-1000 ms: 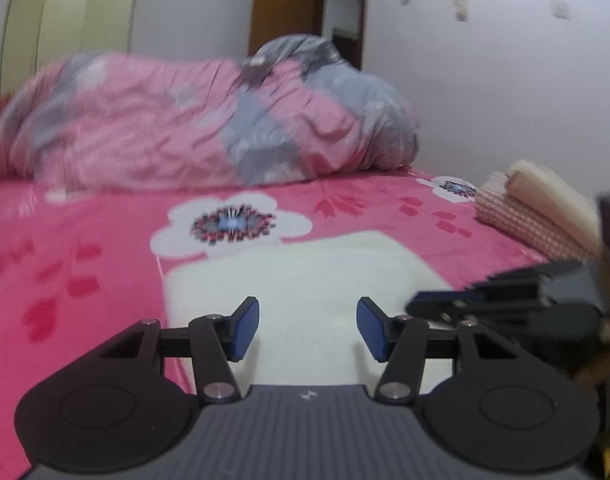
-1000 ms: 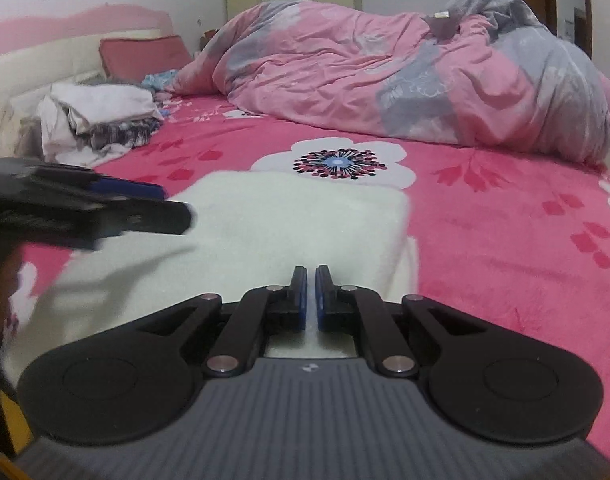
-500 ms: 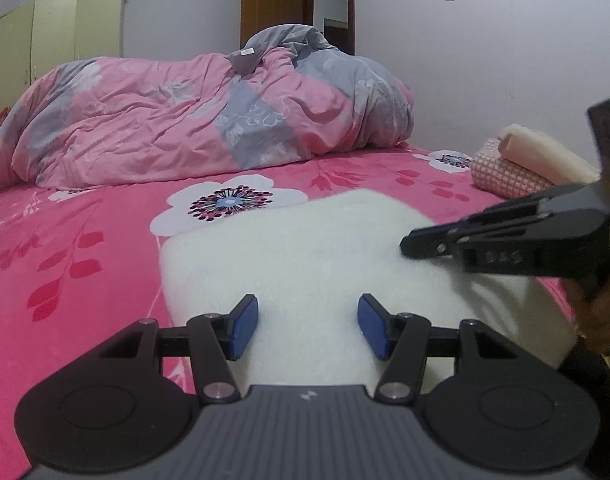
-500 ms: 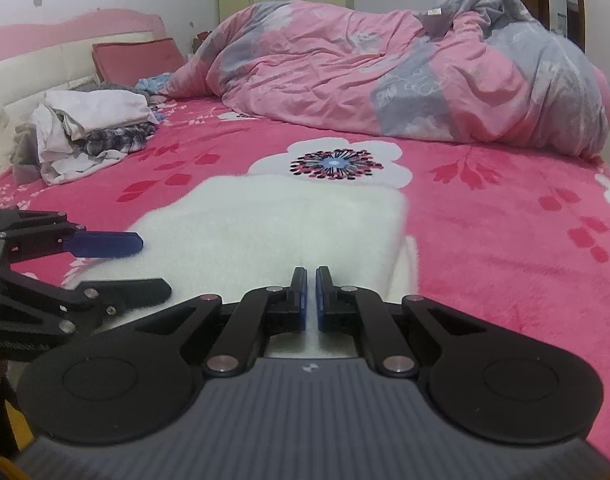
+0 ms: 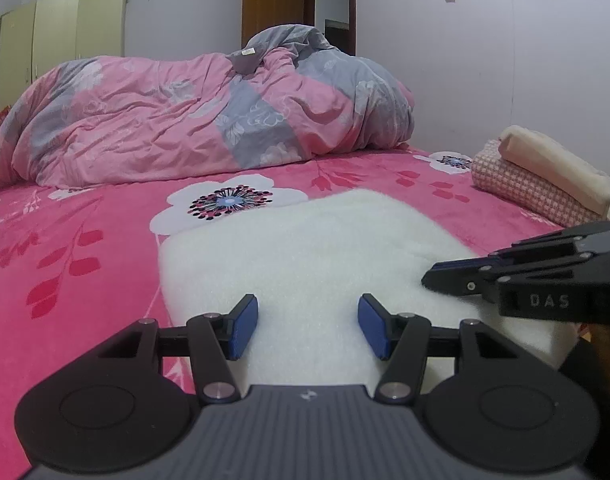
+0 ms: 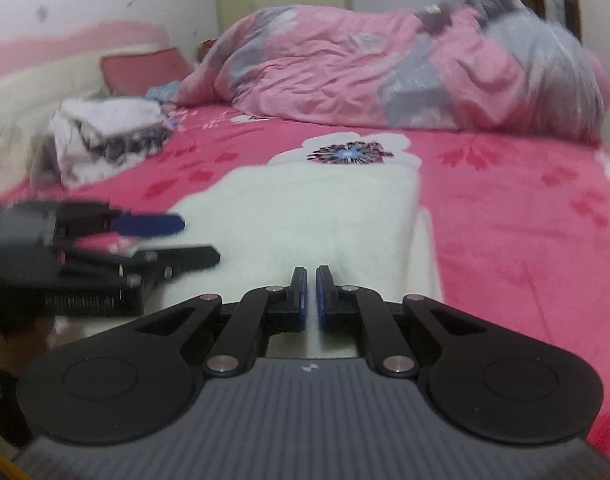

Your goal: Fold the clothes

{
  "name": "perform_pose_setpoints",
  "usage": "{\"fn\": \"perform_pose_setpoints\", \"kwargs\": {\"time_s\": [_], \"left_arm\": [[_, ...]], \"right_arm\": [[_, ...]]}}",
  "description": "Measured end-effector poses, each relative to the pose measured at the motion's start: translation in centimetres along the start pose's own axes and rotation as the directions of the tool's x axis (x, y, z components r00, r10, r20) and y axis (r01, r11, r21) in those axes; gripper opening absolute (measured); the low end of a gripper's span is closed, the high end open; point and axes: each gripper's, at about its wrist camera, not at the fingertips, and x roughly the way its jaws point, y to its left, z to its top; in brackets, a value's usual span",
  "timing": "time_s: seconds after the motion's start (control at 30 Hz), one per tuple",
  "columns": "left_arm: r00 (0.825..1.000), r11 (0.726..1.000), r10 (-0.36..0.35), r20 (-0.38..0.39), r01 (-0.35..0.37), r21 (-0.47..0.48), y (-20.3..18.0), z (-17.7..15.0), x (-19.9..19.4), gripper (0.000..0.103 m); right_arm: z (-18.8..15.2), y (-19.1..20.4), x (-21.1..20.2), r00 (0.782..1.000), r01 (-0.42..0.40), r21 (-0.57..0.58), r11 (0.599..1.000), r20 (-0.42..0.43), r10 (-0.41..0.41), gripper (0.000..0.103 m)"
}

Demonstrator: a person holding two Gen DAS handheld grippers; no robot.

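Observation:
A white fluffy garment (image 5: 305, 248) lies folded flat on the pink flowered bedspread (image 5: 73, 280). My left gripper (image 5: 308, 330) hovers over its near edge, blue pads (image 5: 245, 330) apart and nothing between them. My right gripper (image 6: 311, 296) is shut, its pads nearly touching, with nothing gripped. It sits over the same garment (image 6: 317, 208) near the right-hand edge. In the left wrist view the right gripper (image 5: 429, 280) reaches in from the right, just above the fabric. The left gripper (image 6: 199, 240) shows blurred at the left of the right wrist view.
A rumpled pink and grey duvet (image 5: 225, 120) fills the far side of the bed. Folded clothes (image 5: 537, 184) are stacked at the right edge. A loose pile of clothes (image 6: 105, 140) and a pink pillow (image 6: 145, 68) lie at the left by the headboard.
The right gripper has shifted sideways and its view has gone blurred; in the left wrist view its tip sits lower over the garment. Both grippers keep their openings.

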Motion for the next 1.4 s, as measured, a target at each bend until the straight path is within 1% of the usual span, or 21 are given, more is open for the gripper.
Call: {"fn": "perform_pose_setpoints", "kwargs": {"time_s": [0.07,0.17,0.27,0.33,0.37,0.5,0.73,0.83,0.97,1.03,1.13,1.17,1.23,1.33,1.4], "left_arm": [[1.000,1.000,0.004,-0.009,-0.004,0.007,-0.1,0.3,-0.3,0.057],[1.000,1.000,0.007,-0.013,-0.007,-0.013,-0.1,0.8,-1.3,0.057],[1.000,0.999,0.027,0.011,-0.028,0.034,-1.0,0.9,-2.6,0.057],[0.999,0.996,0.047,0.003,-0.047,0.081,-1.8,0.4,-2.8,0.058],[0.998,0.995,0.054,-0.008,-0.054,0.088,-2.1,0.0,-2.5,0.058],[0.999,0.999,0.044,-0.023,-0.044,0.020,-1.4,-0.2,-2.1,0.059],[0.998,0.999,0.048,-0.026,-0.048,0.017,-1.3,-0.3,-2.0,0.059],[0.999,0.999,0.043,-0.029,-0.042,0.010,-1.1,-0.2,-2.0,0.059],[0.999,0.999,0.039,-0.031,-0.039,0.004,-1.0,-0.2,-1.9,0.060],[0.999,0.999,0.038,-0.032,-0.037,0.002,-0.9,-0.2,-1.9,0.060],[0.999,0.999,0.032,-0.034,-0.032,-0.001,-0.8,-0.3,-1.8,0.060],[0.999,0.999,0.032,-0.034,-0.032,0.001,-0.8,-0.3,-1.8,0.060],[0.999,0.999,0.035,-0.033,-0.035,0.004,-0.9,-0.3,-1.8,0.060],[0.999,0.999,0.037,-0.036,-0.037,0.005,-1.0,-0.3,-1.7,0.060],[0.998,0.999,0.040,-0.041,-0.040,0.008,-1.1,-0.2,-1.7,0.060]], "right_arm": [[-0.1,0.2,0.0,1.000,0.006,-0.008,1.000,0.004,-0.006,0.003],[-0.3,0.6,0.0,1.000,0.013,-0.025,1.000,0.012,-0.013,0.003],[-0.7,0.3,-0.1,1.000,0.005,-0.011,1.000,0.021,-0.004,0.003],[-0.8,0.3,-0.2,1.000,0.002,-0.009,1.000,0.024,-0.002,0.003],[-0.8,0.3,-0.2,1.000,0.001,-0.009,1.000,0.026,-0.001,0.003],[-1.0,0.2,-0.2,1.000,-0.003,-0.004,1.000,0.031,0.003,0.003],[-0.6,0.7,-0.4,1.000,0.012,-0.009,1.000,0.025,-0.011,0.003],[0.0,1.3,-1.3,0.999,0.015,-0.023,1.000,0.029,-0.015,0.005],[0.4,2.5,-3.2,0.999,-0.004,-0.046,0.999,0.047,0.006,0.005],[0.4,3.0,-3.9,0.999,-0.005,-0.062,0.998,0.037,0.007,0.005],[-0.6,3.4,-3.7,1.000,0.007,-0.069,0.998,-0.017,-0.008,0.005],[-1.1,3.2,-3.3,0.999,0.016,-0.061,0.998,-0.040,-0.019,0.005],[-2.1,2.7,-2.8,1.000,0.009,-0.022,1.000,-0.028,-0.009,0.005],[-2.3,2.2,-2.6,1.000,-0.004,0.027,1.000,-0.022,0.004,0.005],[-2.4,2.2,-2.5,1.000,-0.007,0.025,1.000,-0.020,0.007,0.005]]}}
